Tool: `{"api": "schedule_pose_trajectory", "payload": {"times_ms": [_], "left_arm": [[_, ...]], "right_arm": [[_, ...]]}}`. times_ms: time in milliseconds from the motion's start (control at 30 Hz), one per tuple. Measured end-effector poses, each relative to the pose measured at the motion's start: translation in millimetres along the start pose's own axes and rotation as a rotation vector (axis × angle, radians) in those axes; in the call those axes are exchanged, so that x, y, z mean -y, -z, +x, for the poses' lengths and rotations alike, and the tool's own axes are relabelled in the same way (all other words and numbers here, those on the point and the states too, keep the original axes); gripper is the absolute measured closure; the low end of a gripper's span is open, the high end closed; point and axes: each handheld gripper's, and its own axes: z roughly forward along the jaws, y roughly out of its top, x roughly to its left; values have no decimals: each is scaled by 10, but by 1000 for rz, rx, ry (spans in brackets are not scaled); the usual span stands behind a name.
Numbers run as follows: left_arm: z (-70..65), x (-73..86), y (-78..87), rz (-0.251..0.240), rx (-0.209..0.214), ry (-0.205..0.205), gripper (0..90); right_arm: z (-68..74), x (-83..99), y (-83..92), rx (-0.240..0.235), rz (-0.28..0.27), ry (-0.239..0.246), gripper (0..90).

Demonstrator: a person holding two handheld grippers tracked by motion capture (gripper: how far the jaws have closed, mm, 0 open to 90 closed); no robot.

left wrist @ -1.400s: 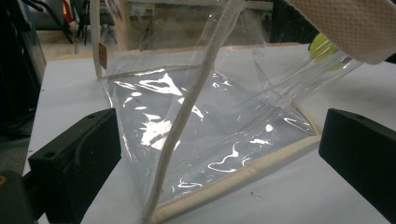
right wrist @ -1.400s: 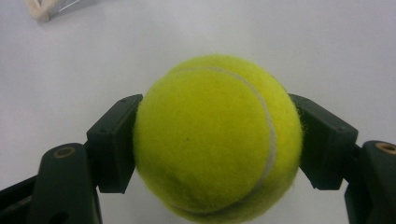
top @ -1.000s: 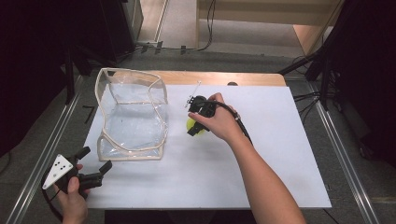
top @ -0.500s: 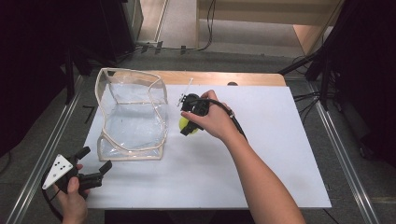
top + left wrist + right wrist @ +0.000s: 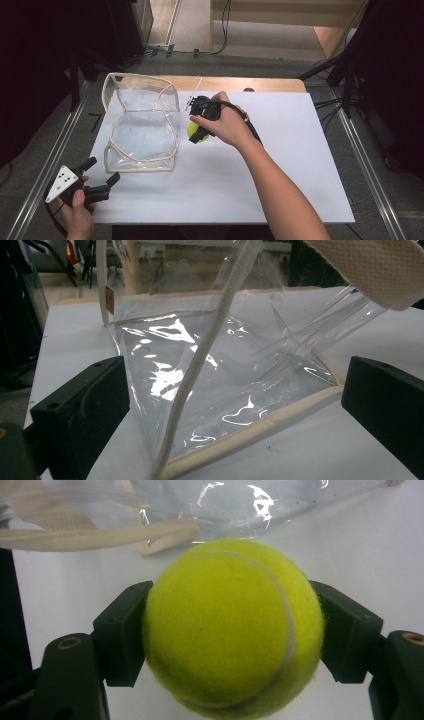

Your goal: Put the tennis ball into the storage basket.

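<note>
A yellow tennis ball (image 5: 231,626) sits clamped between the two black jaws of my right gripper (image 5: 231,630). In the high view the same ball (image 5: 194,131) and right gripper (image 5: 197,134) hang just right of a clear plastic bag with cream trim (image 5: 140,122), which stands open-topped on the white table cover (image 5: 280,160). My left gripper (image 5: 102,177) rests near the front left corner, jaws wide apart and holding nothing. In the left gripper view the bag (image 5: 220,370) lies close ahead of those jaws, untouched.
A wooden table edge (image 5: 235,84) runs along the back. Metal rails (image 5: 367,170) flank the table on both sides. Cables (image 5: 225,30) lie on the floor behind. Dark stands rise at the far left and right.
My right gripper has risen and shifted left toward the bag, carrying the ball. The left gripper has stayed where it was.
</note>
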Motion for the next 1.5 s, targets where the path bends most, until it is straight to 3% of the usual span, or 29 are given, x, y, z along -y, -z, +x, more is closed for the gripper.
{"api": "schedule_pose_trajectory", "payload": {"times_ms": [233,667,1100,1500], "left_arm": [[1,0,-1,0,0,0,0],[5,0,0,0,3,3,0],[3,1,1,-1,1,1,0],[-2,0,-3,0,1,1,0]], "right_arm": [[39,-73,109,-22,0,15,230],[161,-213,340,-12,-8,61,231],[250,-307,508,-41,-19,75,231],[346,-397,580,-53,-9,102,232]]}}
